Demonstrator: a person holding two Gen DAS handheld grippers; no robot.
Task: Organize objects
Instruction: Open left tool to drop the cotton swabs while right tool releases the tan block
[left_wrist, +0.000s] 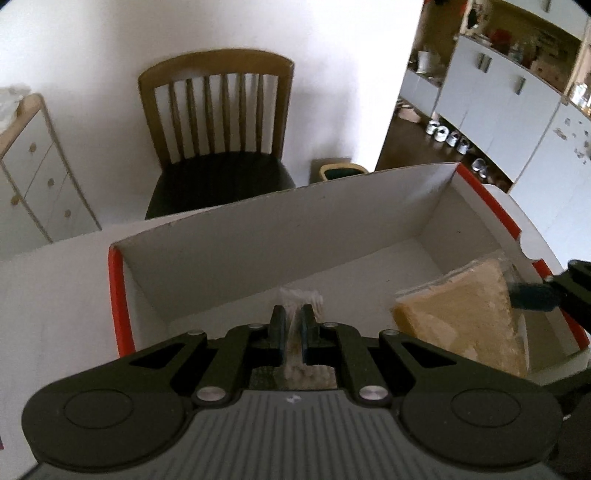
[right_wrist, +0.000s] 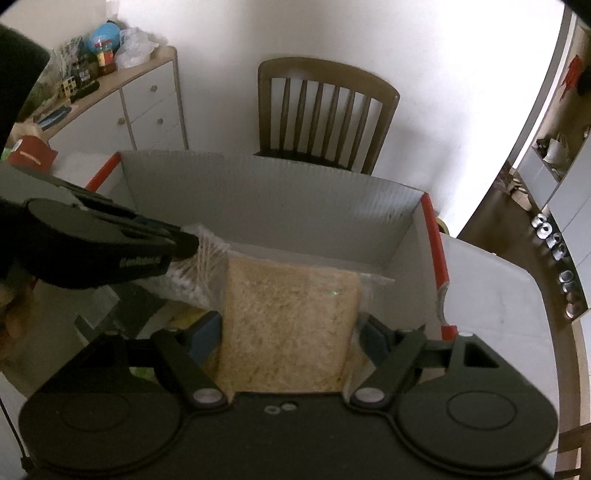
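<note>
White-walled room, wooden chair (left_wrist: 218, 129) behind a white desk (left_wrist: 55, 288); both held items hang over the open white box (left_wrist: 295, 221) with red edges.

Risk: the left gripper (left_wrist: 291, 325) has its fingers pressed together on only the thin top of a clear bag of cotton swabs (right_wrist: 201, 266), so the film may slip or drop crooked. The right gripper (right_wrist: 291, 341) has its fingers spread wide on either side of a clear-wrapped tan slab pack (right_wrist: 291, 325); whether the pads press it cannot be told, and a loose hold would tip it against the box's right wall. Both packs sit over the box floor, swabs left, slab right, close enough to collide.
</note>
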